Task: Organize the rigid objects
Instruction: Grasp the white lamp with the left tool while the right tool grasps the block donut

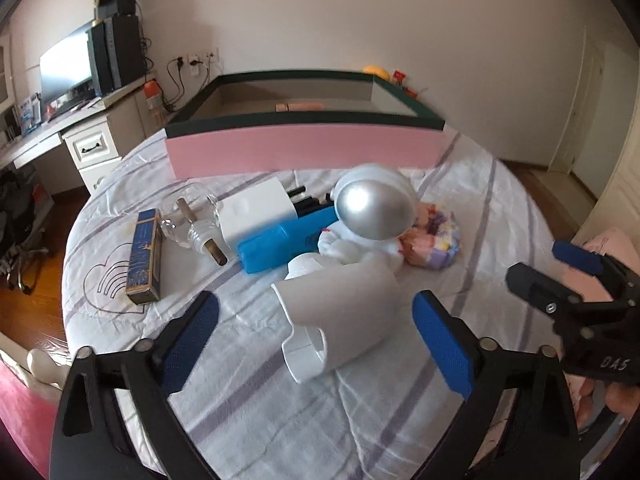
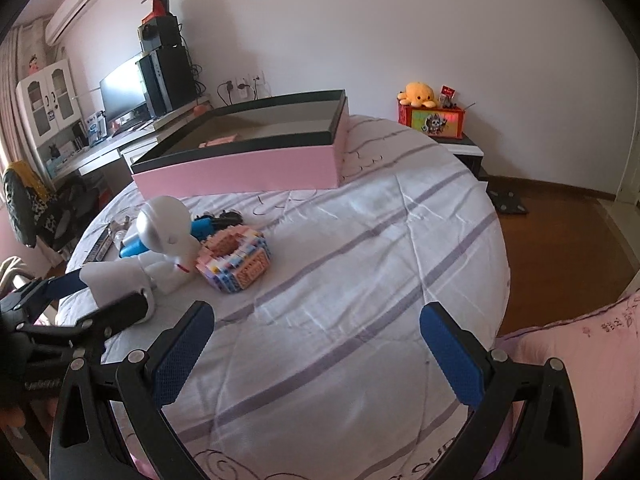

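Objects for sorting lie clustered on the bed (image 1: 360, 420), near the pink box (image 1: 304, 152) at its far side. The left gripper (image 1: 316, 336), fingers spread, brackets a white cup-like piece (image 1: 340, 312) without pressing it; the right gripper (image 2: 320, 348), fingers likewise spread, hangs over bare sheet. A good grasp would likely centre the fingers on the cup's body, close gently, then lift clear before carrying it to the box. Count: one astronaut figure (image 1: 372, 208), one blue tool (image 1: 280, 244), one glass bottle (image 1: 196, 216), one narrow blue carton (image 1: 145, 256), one brick-built block (image 2: 236, 264).
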The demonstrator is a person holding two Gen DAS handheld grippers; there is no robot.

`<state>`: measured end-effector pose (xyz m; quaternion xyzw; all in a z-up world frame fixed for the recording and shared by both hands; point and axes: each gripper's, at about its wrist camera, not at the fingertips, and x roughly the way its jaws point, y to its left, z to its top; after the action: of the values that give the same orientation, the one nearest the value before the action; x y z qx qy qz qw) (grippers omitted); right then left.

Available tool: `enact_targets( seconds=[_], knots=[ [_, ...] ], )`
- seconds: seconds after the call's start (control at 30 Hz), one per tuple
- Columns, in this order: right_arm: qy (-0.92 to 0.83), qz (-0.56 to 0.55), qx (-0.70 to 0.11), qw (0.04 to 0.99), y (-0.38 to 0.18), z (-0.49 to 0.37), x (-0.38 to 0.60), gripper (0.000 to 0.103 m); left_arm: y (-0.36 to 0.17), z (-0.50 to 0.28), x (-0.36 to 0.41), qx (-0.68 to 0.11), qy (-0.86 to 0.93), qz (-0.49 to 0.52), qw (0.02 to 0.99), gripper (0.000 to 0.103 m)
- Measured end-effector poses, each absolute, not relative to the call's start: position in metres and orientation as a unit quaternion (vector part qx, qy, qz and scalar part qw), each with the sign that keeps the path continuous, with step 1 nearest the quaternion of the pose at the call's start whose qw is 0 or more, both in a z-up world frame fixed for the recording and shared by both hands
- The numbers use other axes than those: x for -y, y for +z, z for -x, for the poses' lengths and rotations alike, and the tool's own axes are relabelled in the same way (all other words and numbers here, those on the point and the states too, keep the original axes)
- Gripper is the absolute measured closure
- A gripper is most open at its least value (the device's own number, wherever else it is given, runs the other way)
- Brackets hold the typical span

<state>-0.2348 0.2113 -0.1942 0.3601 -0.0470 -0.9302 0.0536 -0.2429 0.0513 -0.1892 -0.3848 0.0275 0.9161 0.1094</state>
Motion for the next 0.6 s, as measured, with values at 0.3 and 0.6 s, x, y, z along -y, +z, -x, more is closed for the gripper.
enact_targets(
  seconds=[0.3, 0.6],
  knots=[
    [-0.924, -0.37, 0.051, 0.078, -0.202, 0.246, -0.205, 0.0, -0.19, 0.237, -0.025, -0.008, 0.905, 0.402, 0.14, 0.043],
    [-0.916, -0.391, 0.009, 0.092, -0.205, 0.265, -0.174, 0.0, -0.18, 0.231, 0.003, -0.012, 0.907, 0.4, 0.13, 0.043]
  ],
)
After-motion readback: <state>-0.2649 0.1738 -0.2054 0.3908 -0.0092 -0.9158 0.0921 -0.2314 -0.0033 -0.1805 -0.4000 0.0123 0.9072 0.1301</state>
